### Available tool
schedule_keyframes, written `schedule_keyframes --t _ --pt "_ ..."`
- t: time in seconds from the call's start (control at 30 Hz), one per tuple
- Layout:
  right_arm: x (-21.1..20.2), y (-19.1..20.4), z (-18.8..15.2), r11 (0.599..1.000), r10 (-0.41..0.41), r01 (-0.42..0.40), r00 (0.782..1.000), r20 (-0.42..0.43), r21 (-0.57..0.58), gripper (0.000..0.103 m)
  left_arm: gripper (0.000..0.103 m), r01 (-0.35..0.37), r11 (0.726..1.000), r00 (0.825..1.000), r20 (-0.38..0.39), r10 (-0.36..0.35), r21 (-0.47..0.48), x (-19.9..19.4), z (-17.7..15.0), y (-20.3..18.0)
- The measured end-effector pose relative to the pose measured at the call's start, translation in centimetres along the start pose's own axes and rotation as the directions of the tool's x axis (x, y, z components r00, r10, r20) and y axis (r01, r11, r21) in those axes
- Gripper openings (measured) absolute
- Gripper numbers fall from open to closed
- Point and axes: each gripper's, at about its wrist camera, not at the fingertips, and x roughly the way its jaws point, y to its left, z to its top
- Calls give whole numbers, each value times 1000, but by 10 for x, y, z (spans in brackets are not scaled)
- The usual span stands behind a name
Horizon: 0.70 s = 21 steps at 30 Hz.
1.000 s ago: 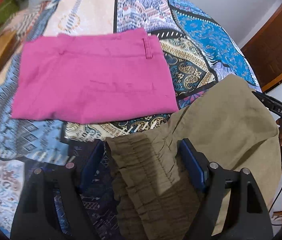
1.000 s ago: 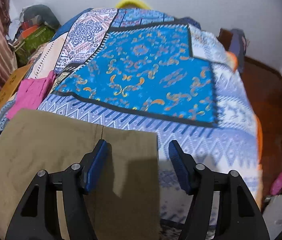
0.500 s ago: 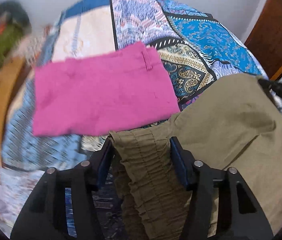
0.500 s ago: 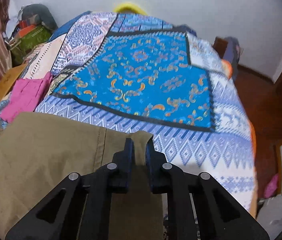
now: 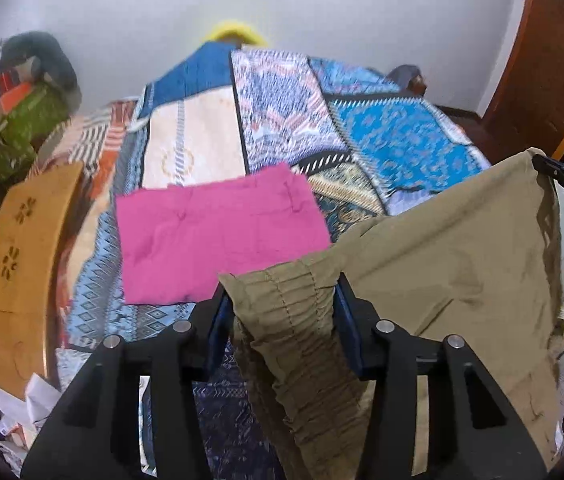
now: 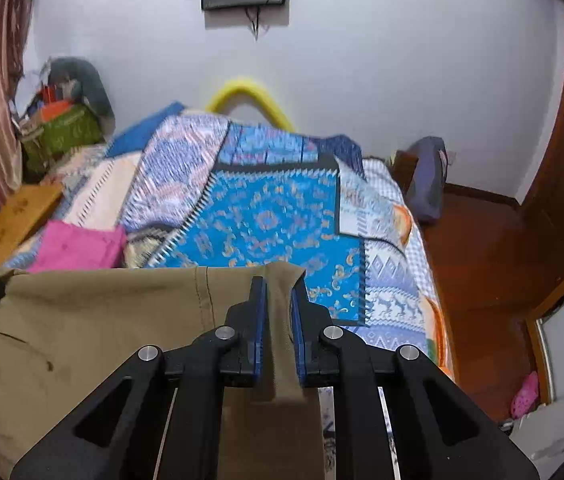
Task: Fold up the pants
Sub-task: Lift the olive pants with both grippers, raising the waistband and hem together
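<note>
- Two grips carry all the weight right now: my left tongs (image 5: pixel 282 312) are clamped on the gathered elastic waistband (image 5: pixel 290 300) of the olive pants (image 5: pixel 454 264), their jaws having just been drawing in around that thick bunch, and my right tongs (image 6: pixel 276 312) are pinched tight on a thin fold at the opposite top corner.
- Between the two tongs the pants hang as a raised sheet in front of me, above the near edge of the bed (image 6: pixel 266 216), with the lower part dropping out of sight below the tongs.
- My left grip worries me most: the waistband is a fat, springy wad, so I judge it could squeeze out sideways if I swing the cloth fast.
- My right grip holds only a slim pleat of smooth fabric; a sharp tug away from the left tongs could pull it free and let that corner fall.
- If one side drops, the sheet would collapse into a heap and I would have to spread it out again before any fold.
- Beyond my left tongs lie the pink shorts (image 5: pixel 218 236), already folded on the bedspread; laying the olive cloth down carelessly could drag across them and undo that work.
- Further left, a wooden board (image 5: pixel 22 240) sits at the bed's edge, a snag risk for trailing cloth.
</note>
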Motion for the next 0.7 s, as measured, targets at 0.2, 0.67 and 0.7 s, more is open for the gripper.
schedule_keyframes --t 0.2,0.67,0.7 --pt "-57 -3 -3 999 10 -12 998 68 33 10 47 -3 999 995 99 -2 54 -65 -10 -18" --pt "-179 6 -61 995 48 -60 990 133 81 10 47 40 991 982 179 -62 126 -156 -74 -41" --pt "-183 8 -68 995 53 -64 990 130 81 10 47 47 991 982 177 -69 127 -160 -81 -41"
